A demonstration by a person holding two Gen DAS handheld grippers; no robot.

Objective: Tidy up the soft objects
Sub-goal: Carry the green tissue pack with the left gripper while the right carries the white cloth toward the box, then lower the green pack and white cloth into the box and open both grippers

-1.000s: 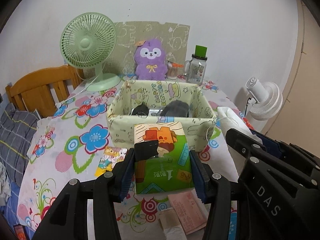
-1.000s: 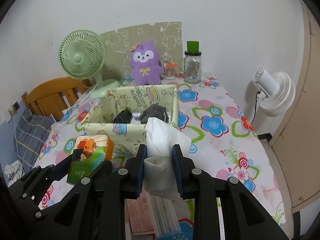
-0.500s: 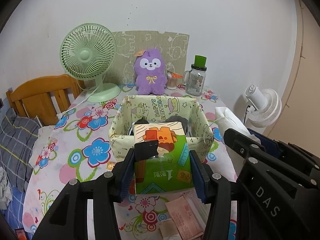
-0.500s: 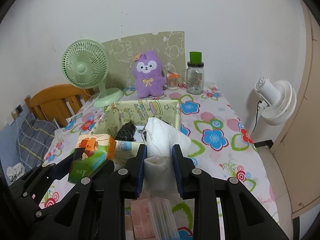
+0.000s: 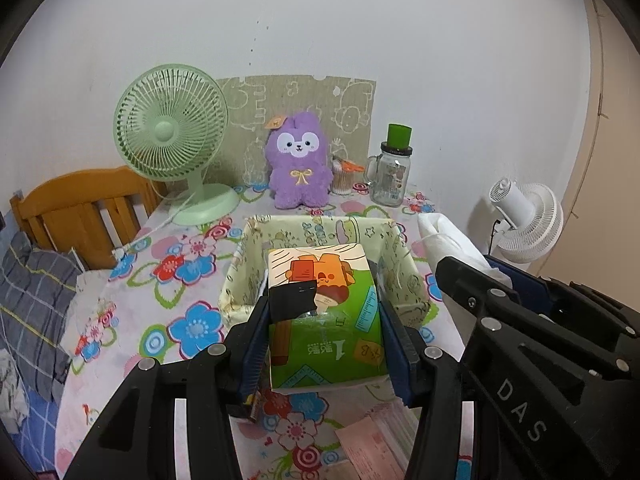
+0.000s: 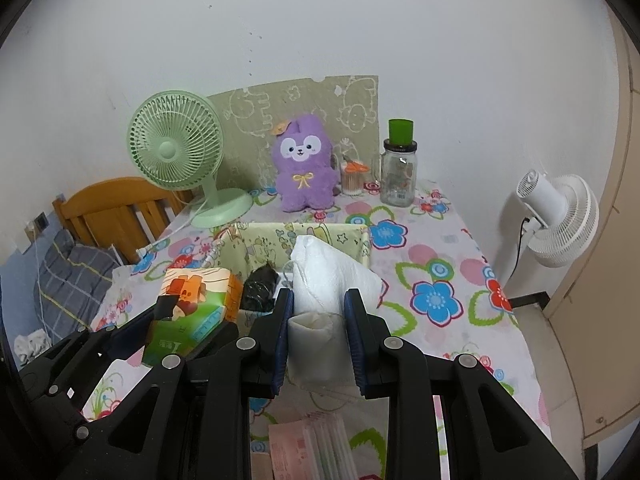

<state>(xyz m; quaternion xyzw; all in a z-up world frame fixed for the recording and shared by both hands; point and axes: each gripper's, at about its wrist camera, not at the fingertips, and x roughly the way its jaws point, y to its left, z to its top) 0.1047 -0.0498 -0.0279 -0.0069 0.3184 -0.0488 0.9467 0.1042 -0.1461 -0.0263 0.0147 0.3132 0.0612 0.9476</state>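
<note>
— Left gripper (image 5: pixel 324 332): clamped on green-and-orange printed soft tissue pack (image 5: pixel 326 312) — held above near wall of pale yellow patterned fabric bin (image 5: pixel 396 240).

— Right gripper (image 6: pixel 318 330): pinching white cloth drawstring pouch (image 6: pixel 324 280), raised beside same bin, over flowered tablecloth (image 6: pixel 436 264).

A green fan (image 5: pixel 170 136), a glass jar with a green lid (image 5: pixel 391 176) and a wooden chair (image 5: pixel 86 210) are at the back of the flowery table (image 5: pixel 188 272), and a white fan (image 6: pixel 558 216) stands off to its side.
</note>
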